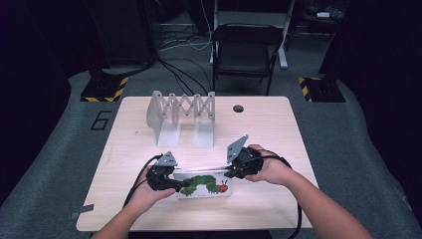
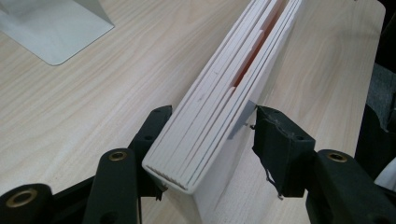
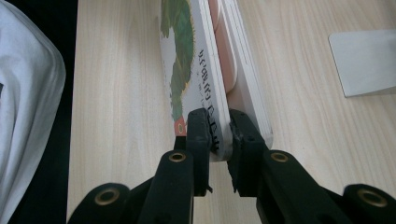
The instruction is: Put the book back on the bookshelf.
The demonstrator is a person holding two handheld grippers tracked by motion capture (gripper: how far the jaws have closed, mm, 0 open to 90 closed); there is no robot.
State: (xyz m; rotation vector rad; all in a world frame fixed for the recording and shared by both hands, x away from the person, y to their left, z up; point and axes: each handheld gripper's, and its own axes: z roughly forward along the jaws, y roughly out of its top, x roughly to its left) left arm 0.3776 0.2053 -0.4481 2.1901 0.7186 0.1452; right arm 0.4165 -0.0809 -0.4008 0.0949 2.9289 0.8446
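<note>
A white board book (image 1: 204,185) with a green caterpillar on its front cover stands on its edge near the table's front. My left gripper (image 1: 181,185) is open at the book's left end. In the left gripper view its jaws straddle the whole block of pages (image 2: 224,93); the left jaw lies against it and the right jaw stands apart. My right gripper (image 1: 230,173) is at the book's right end. In the right gripper view this gripper (image 3: 217,126) is shut on the front cover (image 3: 182,56) alone, one jaw between the cover and the remaining pages (image 3: 247,70).
A grey metal expanding rack (image 1: 182,117) stands at the table's back middle; its base plate (image 2: 56,28) lies to the left of the book. A round hole (image 1: 238,108) is in the tabletop (image 1: 268,134). A folding chair (image 1: 246,50) stands beyond the table.
</note>
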